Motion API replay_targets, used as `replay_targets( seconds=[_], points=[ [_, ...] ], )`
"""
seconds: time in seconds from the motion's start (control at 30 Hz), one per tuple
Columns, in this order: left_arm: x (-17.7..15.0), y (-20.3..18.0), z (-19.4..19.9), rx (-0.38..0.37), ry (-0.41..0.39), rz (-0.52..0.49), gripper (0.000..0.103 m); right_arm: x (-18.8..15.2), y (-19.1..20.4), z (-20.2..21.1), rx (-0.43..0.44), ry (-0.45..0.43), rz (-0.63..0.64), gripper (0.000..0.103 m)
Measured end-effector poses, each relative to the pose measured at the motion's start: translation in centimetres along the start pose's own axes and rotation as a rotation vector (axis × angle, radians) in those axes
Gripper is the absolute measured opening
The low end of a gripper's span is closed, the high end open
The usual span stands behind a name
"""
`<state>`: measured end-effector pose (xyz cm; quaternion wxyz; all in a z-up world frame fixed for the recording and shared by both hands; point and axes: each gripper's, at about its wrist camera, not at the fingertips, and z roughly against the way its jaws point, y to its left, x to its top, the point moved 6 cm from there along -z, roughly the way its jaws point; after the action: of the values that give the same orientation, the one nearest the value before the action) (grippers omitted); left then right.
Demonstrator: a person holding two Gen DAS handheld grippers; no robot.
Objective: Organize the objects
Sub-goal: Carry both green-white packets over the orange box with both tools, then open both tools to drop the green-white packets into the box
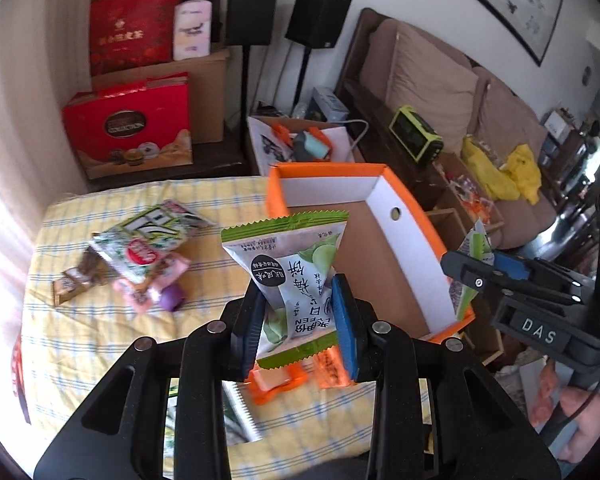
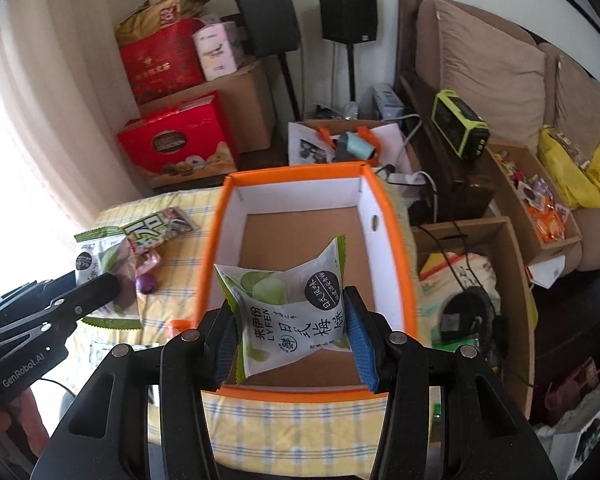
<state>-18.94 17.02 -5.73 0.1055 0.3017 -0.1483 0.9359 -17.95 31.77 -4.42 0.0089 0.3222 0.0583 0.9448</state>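
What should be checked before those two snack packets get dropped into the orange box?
1. Left gripper holds its snack packet firmly: ok, pads pinch it.
2. Right gripper holds the other packet: ok, clamped at both sides.
3. Orange box has room: ok, its brown floor looks bare.
4. Right packet is over the box: ok in the right wrist view.
5. Left packet is over the box: not ok, it hangs beside the box's left wall, above the checked cloth.
6. Grippers will not bump each other: cannot tell.
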Motion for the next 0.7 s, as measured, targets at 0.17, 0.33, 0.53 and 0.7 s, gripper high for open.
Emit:
replay_targets(
  seconds=[0.17,0.33,0.53,0.7],
  points=[
    [-0.2,-2.0,-1.6,-0.021,0.025,-0.014,0.031,-0.1,-1.6,-0.4,-0.025,0.005,-0.013,0.05],
    [-0.7,-3.4,-3.2,-0.052,0.062,-0.018,0.036,-0.4,-2.9,-1.5,-0.032,0.024,-0.034,0.053],
    [-1.0,-3.2,-3.4,-0.043,0.064,-0.014,0.044,-0.8,-3.7,-2.6,-0.03,0.036,-0.055,0.061],
    [-0.8,-2.1,-2.5,-0.027,0.048,-0.014,0.049,-0.7,-3.7,-2.6,-0.01,0.031,-0.073,0.064]
  ],
)
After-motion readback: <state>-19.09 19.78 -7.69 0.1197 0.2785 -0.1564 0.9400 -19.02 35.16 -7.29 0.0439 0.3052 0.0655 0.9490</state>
